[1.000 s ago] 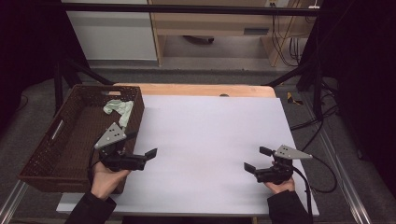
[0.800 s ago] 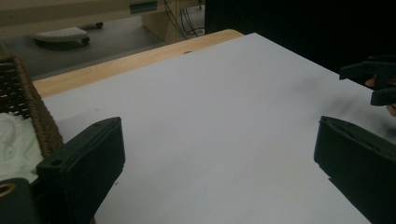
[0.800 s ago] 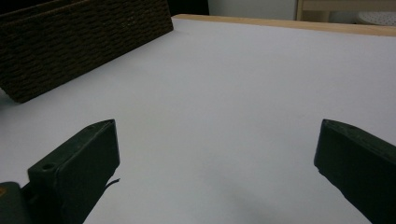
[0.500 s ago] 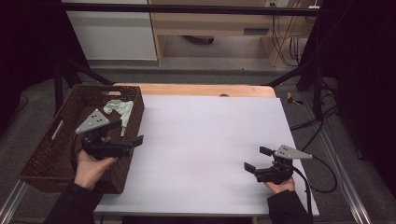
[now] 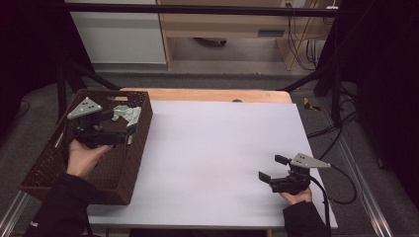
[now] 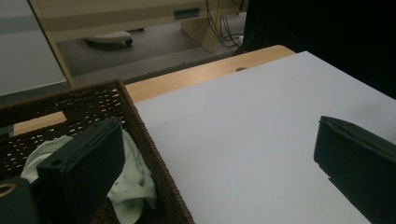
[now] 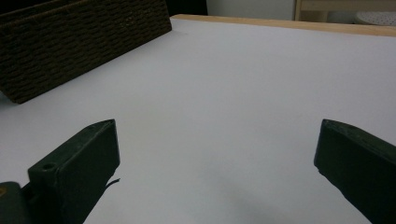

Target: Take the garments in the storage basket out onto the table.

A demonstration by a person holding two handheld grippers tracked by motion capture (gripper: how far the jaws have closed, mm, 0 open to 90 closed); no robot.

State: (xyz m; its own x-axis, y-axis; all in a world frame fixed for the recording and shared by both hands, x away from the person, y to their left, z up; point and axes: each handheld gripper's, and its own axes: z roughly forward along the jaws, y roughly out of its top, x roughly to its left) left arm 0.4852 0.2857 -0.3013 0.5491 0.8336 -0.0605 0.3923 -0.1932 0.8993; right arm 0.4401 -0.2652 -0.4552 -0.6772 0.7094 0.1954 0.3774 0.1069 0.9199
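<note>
Left gripper [image 5: 129, 129]: jaws spread wide, empty, held over the basket [image 5: 129, 170] at the table's left edge | cloth [image 5: 125, 113]: pale green, crumpled at the basket's far end, just beyond the left gripper | right gripper [image 5: 271, 168]: jaws spread, empty, low over the white table [image 5: 212, 153] near its front right corner.

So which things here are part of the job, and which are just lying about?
In play:
- left gripper, open, over the basket
- pale green cloth lying in the basket
- dark wicker basket

Idle or background:
- right gripper, open, over the bare white tabletop
- wooden furniture behind the table
</note>
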